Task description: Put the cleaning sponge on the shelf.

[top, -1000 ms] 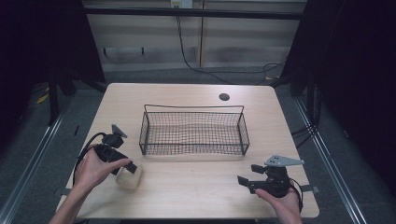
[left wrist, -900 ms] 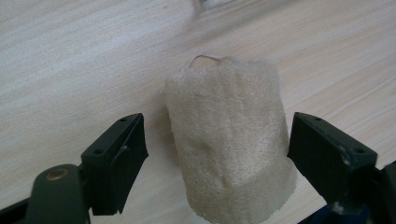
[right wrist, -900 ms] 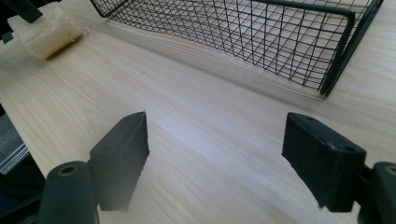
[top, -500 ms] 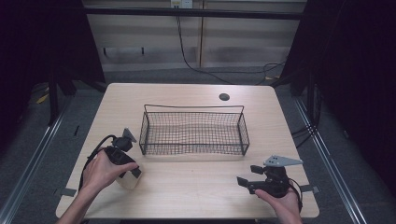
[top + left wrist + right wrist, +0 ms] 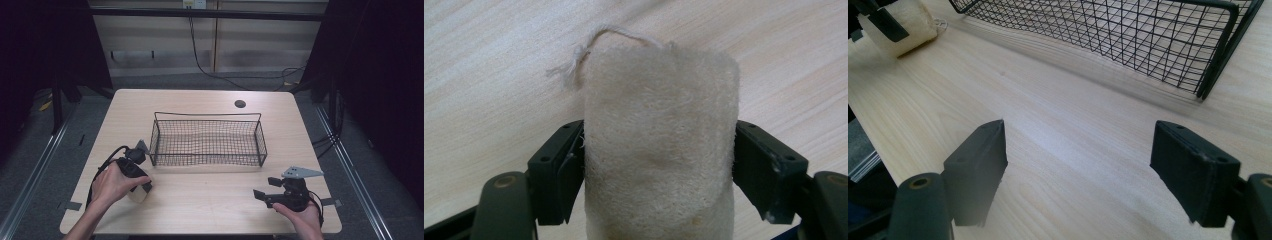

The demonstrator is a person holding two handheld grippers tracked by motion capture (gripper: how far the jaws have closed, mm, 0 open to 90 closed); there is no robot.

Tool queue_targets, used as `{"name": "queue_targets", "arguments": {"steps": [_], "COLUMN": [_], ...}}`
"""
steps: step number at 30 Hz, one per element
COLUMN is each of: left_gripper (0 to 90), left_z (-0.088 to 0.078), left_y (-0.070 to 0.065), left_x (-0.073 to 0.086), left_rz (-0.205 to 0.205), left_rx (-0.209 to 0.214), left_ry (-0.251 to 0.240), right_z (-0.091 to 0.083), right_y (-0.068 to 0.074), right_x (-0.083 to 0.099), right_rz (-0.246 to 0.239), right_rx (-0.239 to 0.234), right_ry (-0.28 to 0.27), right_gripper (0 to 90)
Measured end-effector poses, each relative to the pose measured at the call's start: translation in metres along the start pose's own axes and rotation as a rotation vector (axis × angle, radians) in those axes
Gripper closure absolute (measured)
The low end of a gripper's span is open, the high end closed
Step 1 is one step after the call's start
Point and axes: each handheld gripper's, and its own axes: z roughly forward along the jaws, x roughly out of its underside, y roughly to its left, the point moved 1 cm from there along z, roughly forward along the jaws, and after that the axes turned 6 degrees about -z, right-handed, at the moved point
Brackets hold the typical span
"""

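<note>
Loofah sponge (image 5: pixel 659 145), a pale fibrous roll with a short string loop (image 5: pixel 589 50) at its far end, lies on the near left part of the table (image 5: pixel 210 200), just in front of the near left corner of the wire basket (image 5: pixel 207 137). The left gripper (image 5: pixel 659 150) has just been closing its jaws on it, and in the left gripper view both black pads press against the roll's sides, slightly denting the soft fibre, so the grip looks made. The hold sits about midway along the roll, which should keep it from tipping when lifted.

To do the step well, I would keep that squeeze steady rather than tighter, since the sponge gives easily and could be pinched out of shape. Raise it straight up until it stands higher than the basket's rim, then carry it right and away over the mesh before lowering. Watch that the string does not snag on the wire.

The right gripper (image 5: pixel 1078 165) rests at the near right of the table, jaws wide apart with nothing between them, well apart from the sponge.
</note>
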Motion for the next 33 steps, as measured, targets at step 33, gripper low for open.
{"name": "queue_targets", "arguments": {"steps": [33], "left_gripper": [27.8], "left_z": [-0.049], "left_y": [0.003], "left_x": [0.017], "left_rz": [0.127], "left_rx": [0.095], "left_ry": [-0.074], "right_z": [0.000], "right_y": [0.000], "right_x": [0.000], "right_rz": [0.010], "right_rx": [0.002], "right_ry": [0.003], "right_gripper": [22.6]}}
